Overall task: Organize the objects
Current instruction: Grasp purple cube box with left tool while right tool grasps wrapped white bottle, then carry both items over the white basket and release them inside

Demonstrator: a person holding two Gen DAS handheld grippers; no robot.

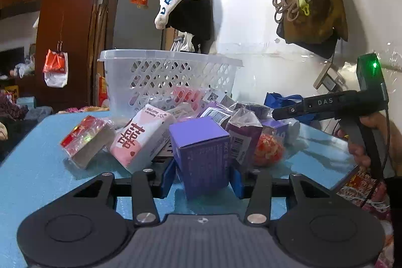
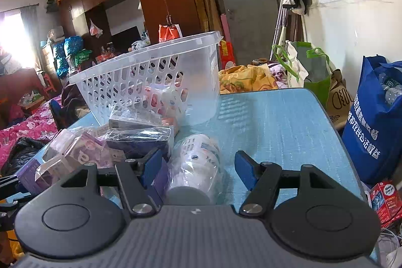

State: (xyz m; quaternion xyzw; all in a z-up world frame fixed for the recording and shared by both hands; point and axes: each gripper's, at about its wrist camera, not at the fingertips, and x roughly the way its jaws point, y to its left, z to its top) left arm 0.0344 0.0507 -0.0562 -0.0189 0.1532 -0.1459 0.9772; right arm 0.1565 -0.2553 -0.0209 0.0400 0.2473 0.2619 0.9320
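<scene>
A heap of small packages lies on the blue table (image 1: 37,167) in front of a clear plastic basket (image 1: 170,59). In the left wrist view my left gripper (image 1: 202,177) is shut on an upright purple box (image 1: 201,152), one blue pad against each side. Beside the box lie a pink-and-white pack (image 1: 140,140), a red-and-silver pack (image 1: 85,140) and a red patterned ball (image 1: 268,150). In the right wrist view my right gripper (image 2: 198,170) stands open around a white wrapped cylinder (image 2: 196,165) lying on the table (image 2: 276,129); there is a gap at its right pad. The basket (image 2: 150,52) holds several items.
A blue shopping bag (image 2: 374,122) and a red box (image 2: 387,197) sit off the table's right edge, with green bags (image 2: 314,67) behind. Clothes (image 1: 186,4) hang above the basket. A hand holds the right gripper's handle (image 1: 364,132) at the table's right side.
</scene>
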